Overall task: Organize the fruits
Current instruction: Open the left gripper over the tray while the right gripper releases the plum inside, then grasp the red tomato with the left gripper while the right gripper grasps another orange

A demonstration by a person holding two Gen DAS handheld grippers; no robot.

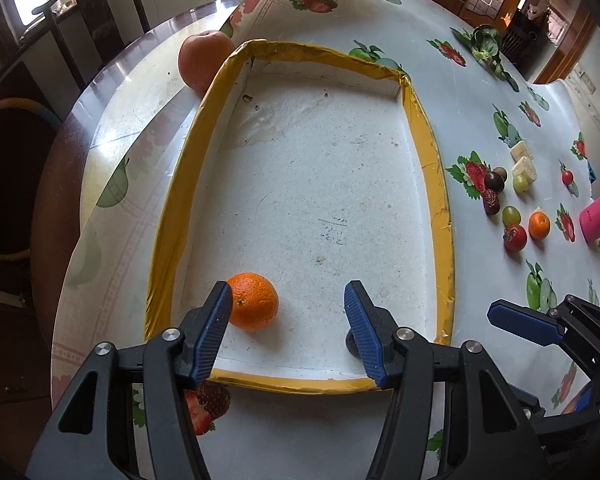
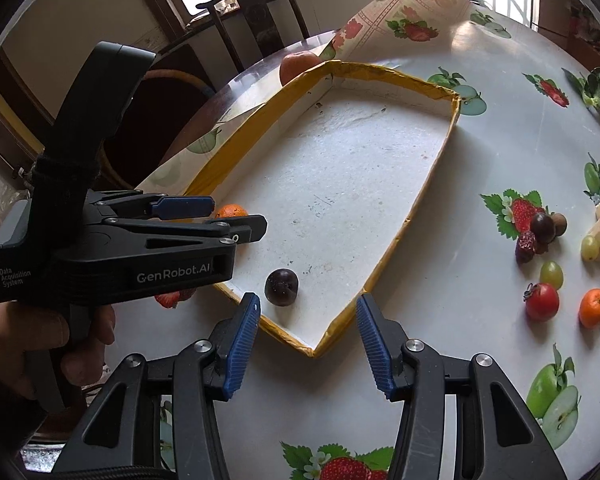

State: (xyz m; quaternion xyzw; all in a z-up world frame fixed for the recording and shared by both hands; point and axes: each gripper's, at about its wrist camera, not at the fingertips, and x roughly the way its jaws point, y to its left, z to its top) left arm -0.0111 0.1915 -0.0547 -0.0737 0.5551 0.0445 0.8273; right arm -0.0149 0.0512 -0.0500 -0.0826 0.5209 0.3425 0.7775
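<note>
Both tongs released, empty: left gripper (image 1: 288, 330), right gripper (image 2: 308, 344). Loose fruits (image 2: 560, 256) lay right of tray (image 2: 416, 208); right nearer.

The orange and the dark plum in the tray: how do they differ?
The orange is bright and pebbled; the dark plum is purple-black and smooth. The orange looks larger. The orange sits by the left gripper, the plum nearer the right gripper. Both lie loose in the yellow-rimmed tray, ungripped.
</note>
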